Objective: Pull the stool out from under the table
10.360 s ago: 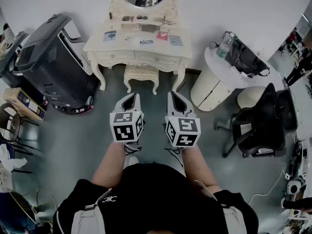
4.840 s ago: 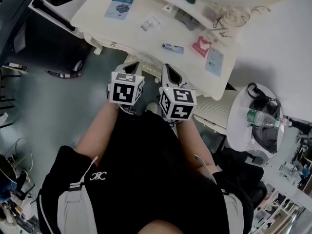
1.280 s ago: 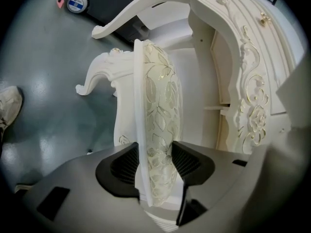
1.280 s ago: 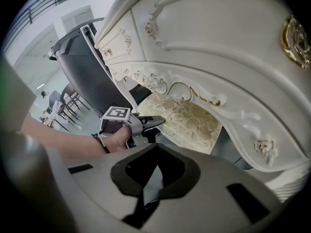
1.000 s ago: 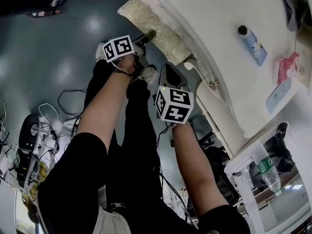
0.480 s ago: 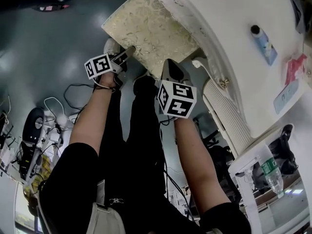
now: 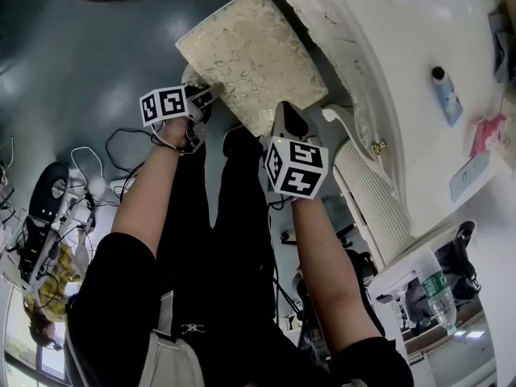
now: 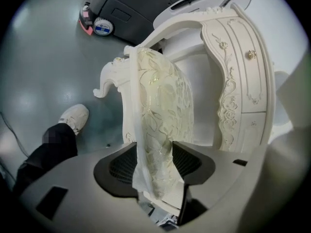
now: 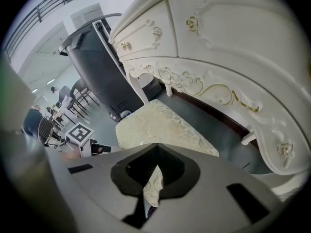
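The stool (image 7: 250, 51), with a cream floral cushion and carved white legs, stands on the grey floor mostly out from under the white dressing table (image 7: 379, 79). My left gripper (image 7: 211, 95) holds its near left edge. In the left gripper view the cushion's edge (image 8: 160, 106) fills the gap between both pads of the left gripper (image 8: 154, 161). Those jaws have just been opening slightly, with the seat still between them. My right gripper (image 7: 282, 113) sits at the seat's near right corner. Its tips (image 9: 156, 147) meet, and the cushion (image 9: 155, 123) lies just beyond them.
The table's carved apron and drawers (image 9: 218, 47) hang over the stool's far side. A black wheeled machine (image 8: 126, 8) stands to the left. A ribbed white side cabinet (image 7: 371, 200) is at the right. Cables (image 7: 97, 184) trail on the floor by the person's legs and shoe (image 8: 73, 118).
Within the last second the stool has slid out from under the table together with my left gripper. The right gripper has shifted only a little.
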`<state>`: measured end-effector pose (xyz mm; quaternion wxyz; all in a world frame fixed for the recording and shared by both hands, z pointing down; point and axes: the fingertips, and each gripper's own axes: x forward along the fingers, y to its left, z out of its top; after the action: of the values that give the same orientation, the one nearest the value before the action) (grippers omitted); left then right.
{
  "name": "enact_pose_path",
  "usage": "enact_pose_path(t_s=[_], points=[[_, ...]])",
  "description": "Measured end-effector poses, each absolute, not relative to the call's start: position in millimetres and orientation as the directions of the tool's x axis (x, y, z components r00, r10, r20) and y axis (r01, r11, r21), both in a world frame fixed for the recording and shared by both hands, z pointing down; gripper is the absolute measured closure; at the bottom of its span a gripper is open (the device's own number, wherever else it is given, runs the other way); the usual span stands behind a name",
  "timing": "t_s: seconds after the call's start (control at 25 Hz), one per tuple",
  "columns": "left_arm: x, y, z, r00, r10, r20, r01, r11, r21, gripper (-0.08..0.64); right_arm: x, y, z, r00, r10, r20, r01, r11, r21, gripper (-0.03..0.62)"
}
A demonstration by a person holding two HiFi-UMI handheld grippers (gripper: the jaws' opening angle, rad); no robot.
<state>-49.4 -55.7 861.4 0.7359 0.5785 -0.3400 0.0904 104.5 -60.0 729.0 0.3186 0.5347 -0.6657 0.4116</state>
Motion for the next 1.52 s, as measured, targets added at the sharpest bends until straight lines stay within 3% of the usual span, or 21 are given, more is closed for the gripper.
enact_pose_path(t_s=[0.08,0.12,0.36,0.6,0.92,1.2,1.52], points=[[-57,-53,851,0.716,-0.219,0.663,-0.599,0.293,0.745,0.377,100,-64,724,-0.227,-0.456,0.86,-0.974,0.105,-0.202,0.584],[-61,-53,843,0.688,-0.203,0.696,-0.646,0.265,0.716,0.555,99,-66,721,-0.227,-0.46,0.859,-0.974,0.112,-0.197,0.584],[-74,-64,779,0.516,-0.182,0.837,-0.847,0.042,0.531,0.557,92,-82,695,-0.223,-0.495,0.84,-0.975,0.093,-0.204,0.584],[-55,-109,668,0.453,-0.286,0.844,-0.89,-0.194,0.412,0.557,82,-100,608,-0.251,-0.594,0.764,-0.964,0.081,-0.253,0.584],[28,-159,506,0.581,-0.383,0.718,-0.787,-0.49,0.375,0.557,104,-97,474,-0.208,-0.75,0.627,-0.975,0.109,-0.193,0.584],[99,-178,384,0.702,-0.419,0.577,-0.678,-0.642,0.359,0.557,153,-113,377,-0.043,-0.867,0.496,-0.983,-0.053,-0.178,0.584],[154,-184,269,0.796,-0.432,0.423,-0.565,-0.781,0.267,0.557,220,-126,261,0.153,-0.954,0.257,-0.959,-0.206,-0.193,0.584]])
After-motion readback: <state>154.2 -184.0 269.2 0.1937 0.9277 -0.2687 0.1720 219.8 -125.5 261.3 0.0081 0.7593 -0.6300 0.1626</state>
